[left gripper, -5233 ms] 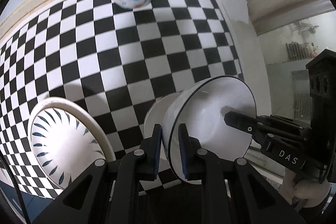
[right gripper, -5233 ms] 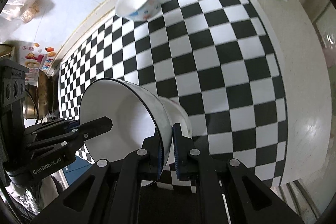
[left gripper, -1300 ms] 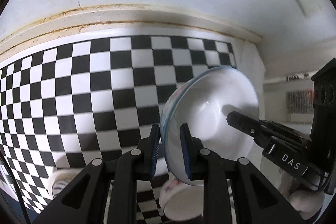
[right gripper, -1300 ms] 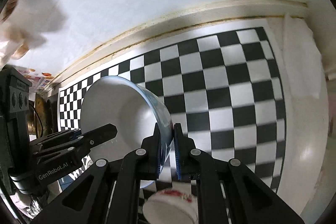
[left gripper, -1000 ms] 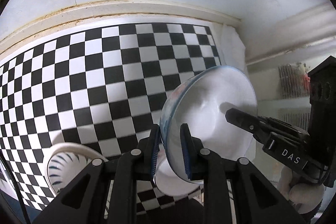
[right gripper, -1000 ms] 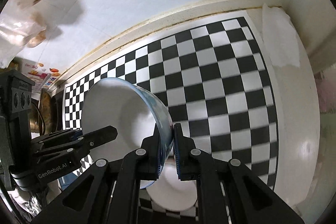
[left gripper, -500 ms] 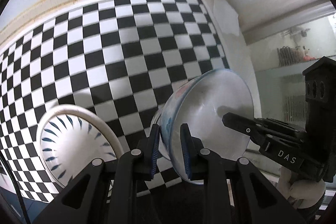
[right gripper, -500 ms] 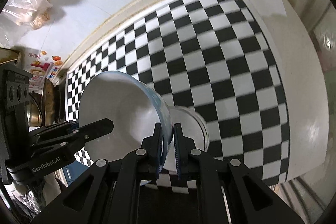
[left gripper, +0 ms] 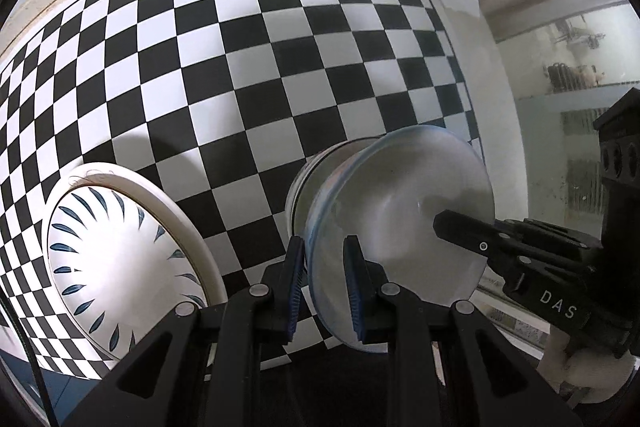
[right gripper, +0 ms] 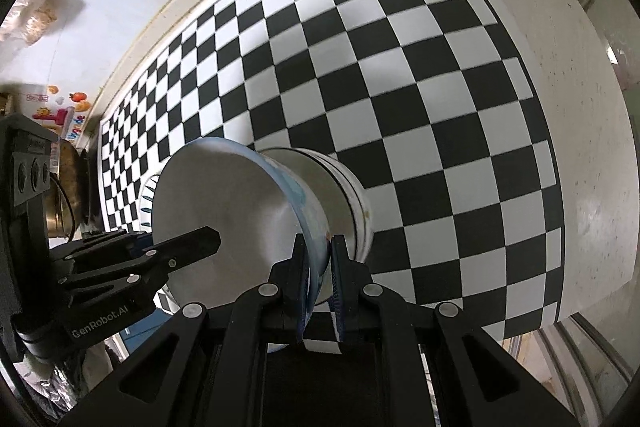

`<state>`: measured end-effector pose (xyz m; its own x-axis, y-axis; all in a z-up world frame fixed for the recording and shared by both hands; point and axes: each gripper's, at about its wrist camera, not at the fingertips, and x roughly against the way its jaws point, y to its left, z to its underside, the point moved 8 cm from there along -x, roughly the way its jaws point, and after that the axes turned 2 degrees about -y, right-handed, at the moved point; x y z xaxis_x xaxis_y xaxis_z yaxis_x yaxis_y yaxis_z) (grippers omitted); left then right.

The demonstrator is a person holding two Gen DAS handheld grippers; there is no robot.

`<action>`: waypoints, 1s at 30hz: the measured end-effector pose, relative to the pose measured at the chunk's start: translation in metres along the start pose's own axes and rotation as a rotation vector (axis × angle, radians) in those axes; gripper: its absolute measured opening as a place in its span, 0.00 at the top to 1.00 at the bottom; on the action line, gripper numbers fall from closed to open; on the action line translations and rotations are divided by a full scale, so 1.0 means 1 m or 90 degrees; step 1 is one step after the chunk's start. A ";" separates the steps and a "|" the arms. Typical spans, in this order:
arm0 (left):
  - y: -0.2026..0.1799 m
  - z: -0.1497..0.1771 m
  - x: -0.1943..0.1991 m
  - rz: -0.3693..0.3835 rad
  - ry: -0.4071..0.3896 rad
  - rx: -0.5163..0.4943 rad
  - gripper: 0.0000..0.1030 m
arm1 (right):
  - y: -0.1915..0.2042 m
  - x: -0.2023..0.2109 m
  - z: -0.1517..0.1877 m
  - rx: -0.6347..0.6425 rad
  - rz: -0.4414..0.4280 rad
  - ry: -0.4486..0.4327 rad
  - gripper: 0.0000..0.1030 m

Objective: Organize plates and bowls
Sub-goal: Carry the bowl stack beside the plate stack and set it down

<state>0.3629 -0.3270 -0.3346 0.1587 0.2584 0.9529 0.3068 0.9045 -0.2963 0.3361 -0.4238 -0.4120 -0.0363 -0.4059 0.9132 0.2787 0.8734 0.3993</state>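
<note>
The blue-rimmed bowl (left gripper: 400, 227) has come down from mid-air onto the stacked bowl (right gripper: 348, 195) beneath it; the far bowl is gone from the checkered mat (left gripper: 240, 67); the plate (left gripper: 120, 259) is back in view.

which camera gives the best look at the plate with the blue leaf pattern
The left wrist view: the blue-leaf plate lies almost whole on the checkered cloth. In the right wrist view only a sliver of it peeks out behind the held bowl.
</note>
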 end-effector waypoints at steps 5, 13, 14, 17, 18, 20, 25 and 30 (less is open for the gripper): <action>0.002 0.001 -0.007 -0.013 0.002 -0.001 0.83 | -0.002 -0.009 0.002 0.003 0.009 0.010 0.88; 0.004 0.000 -0.013 -0.034 -0.002 -0.001 0.83 | 0.000 -0.016 -0.002 0.012 0.019 0.016 0.87; 0.005 0.000 -0.014 -0.035 -0.002 0.001 0.83 | 0.000 -0.017 -0.003 0.013 0.021 0.017 0.87; 0.006 0.001 -0.013 -0.041 -0.005 0.007 0.83 | 0.001 -0.017 -0.006 0.024 0.027 0.021 0.87; 0.006 0.001 -0.013 -0.042 -0.006 0.010 0.83 | 0.002 -0.018 -0.008 0.028 0.029 0.023 0.87; 0.006 0.000 -0.012 -0.049 -0.010 0.013 0.83 | 0.003 -0.019 -0.010 0.038 0.031 0.031 0.87; 0.006 0.000 -0.010 -0.057 -0.018 0.033 0.83 | 0.002 -0.022 -0.011 0.047 0.022 0.053 0.87; 0.008 0.003 -0.009 -0.056 -0.022 0.063 0.83 | -0.002 -0.023 -0.012 0.045 -0.004 0.064 0.87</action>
<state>0.3612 -0.3207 -0.3451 0.1022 0.1867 0.9771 0.2234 0.9528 -0.2054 0.3475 -0.4196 -0.4347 0.0602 -0.4340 0.8989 0.2105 0.8858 0.4136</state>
